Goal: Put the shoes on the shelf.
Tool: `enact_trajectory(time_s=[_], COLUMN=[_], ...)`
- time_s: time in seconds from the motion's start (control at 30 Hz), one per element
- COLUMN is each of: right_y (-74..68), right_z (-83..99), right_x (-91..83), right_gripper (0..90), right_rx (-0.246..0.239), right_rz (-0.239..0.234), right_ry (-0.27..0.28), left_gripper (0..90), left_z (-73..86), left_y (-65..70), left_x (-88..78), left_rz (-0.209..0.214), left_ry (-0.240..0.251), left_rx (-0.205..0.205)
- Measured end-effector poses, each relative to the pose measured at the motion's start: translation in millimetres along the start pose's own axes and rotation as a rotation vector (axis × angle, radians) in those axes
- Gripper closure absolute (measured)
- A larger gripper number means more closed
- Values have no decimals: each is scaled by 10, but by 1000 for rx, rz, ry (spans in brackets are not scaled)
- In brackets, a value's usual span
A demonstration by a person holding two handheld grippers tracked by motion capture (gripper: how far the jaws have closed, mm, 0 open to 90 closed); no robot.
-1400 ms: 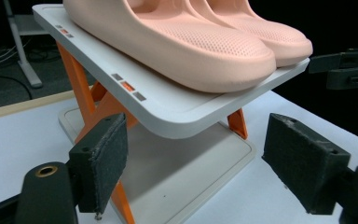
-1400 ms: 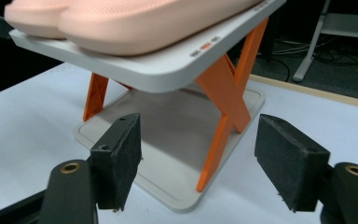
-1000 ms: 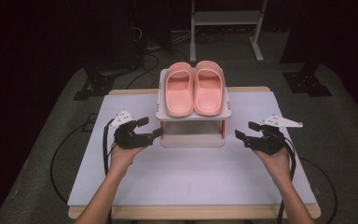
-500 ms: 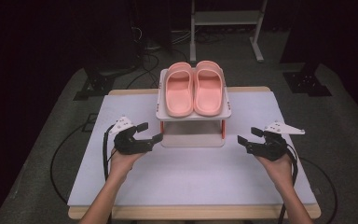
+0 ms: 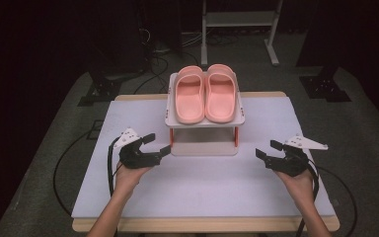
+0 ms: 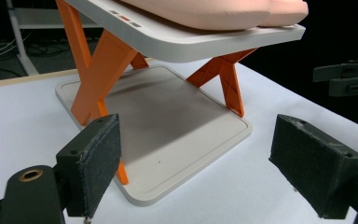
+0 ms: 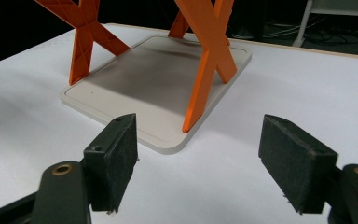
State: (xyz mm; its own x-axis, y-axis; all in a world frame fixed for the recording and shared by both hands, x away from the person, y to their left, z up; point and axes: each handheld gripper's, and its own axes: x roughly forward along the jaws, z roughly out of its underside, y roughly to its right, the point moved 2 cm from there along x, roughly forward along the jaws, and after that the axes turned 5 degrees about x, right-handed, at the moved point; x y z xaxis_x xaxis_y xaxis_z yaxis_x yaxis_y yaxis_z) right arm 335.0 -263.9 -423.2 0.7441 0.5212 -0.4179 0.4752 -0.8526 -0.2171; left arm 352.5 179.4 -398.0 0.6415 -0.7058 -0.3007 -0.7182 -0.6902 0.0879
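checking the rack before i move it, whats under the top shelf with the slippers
Under the top shelf stand orange crossed legs on a bare grey bottom tray. Nothing lies on what shows; its far edge is hidden.

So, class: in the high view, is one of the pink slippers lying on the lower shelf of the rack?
No, both pink slippers sit side by side on the rack's top shelf.

Both forearms come in over the table's near edge. The left gripper point(image 5: 159, 144), nearer the left edge, has just been opening, nothing between its jaws; the right gripper point(image 5: 269, 149), nearer the right edge, gapes empty.
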Motion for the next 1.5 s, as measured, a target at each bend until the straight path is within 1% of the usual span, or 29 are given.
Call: enact_trajectory(time_s=[0.17,0.3,0.63,0.67,0.73,0.87,1.0,1.47,1.5], right_y=[4,-3,-18,-21,-19,-18,-9,12,15], right_z=[49,80,189,209,219,272,320,478,485], right_x=[-28,-44,-87,-94,-99,-140,-174,-254,-257], right_gripper=[270,268,250,238,237,237,230,220,218], right_rx=[-1,0,-9,-8,-10,-6,-3,7,2], right_rz=[2,4,15,19,19,24,30,43,45], right_ry=[8,9,12,10,10,11,14,11,12], left_gripper=[154,152,135,133,133,127,121,106,105], left_z=[28,64,145,164,175,230,268,367,373], left_y=[1,1,-13,-13,-16,-22,-27,6,9], left_x=[-28,-56,-142,-159,-170,-215,-241,-291,-296], left_rz=[-7,-11,-32,-39,-39,-48,-54,-64,-65], left_ry=[2,13,21,24,25,30,37,38,36], left_rx=[3,-3,-8,-6,-4,-15,-21,-23,-23])
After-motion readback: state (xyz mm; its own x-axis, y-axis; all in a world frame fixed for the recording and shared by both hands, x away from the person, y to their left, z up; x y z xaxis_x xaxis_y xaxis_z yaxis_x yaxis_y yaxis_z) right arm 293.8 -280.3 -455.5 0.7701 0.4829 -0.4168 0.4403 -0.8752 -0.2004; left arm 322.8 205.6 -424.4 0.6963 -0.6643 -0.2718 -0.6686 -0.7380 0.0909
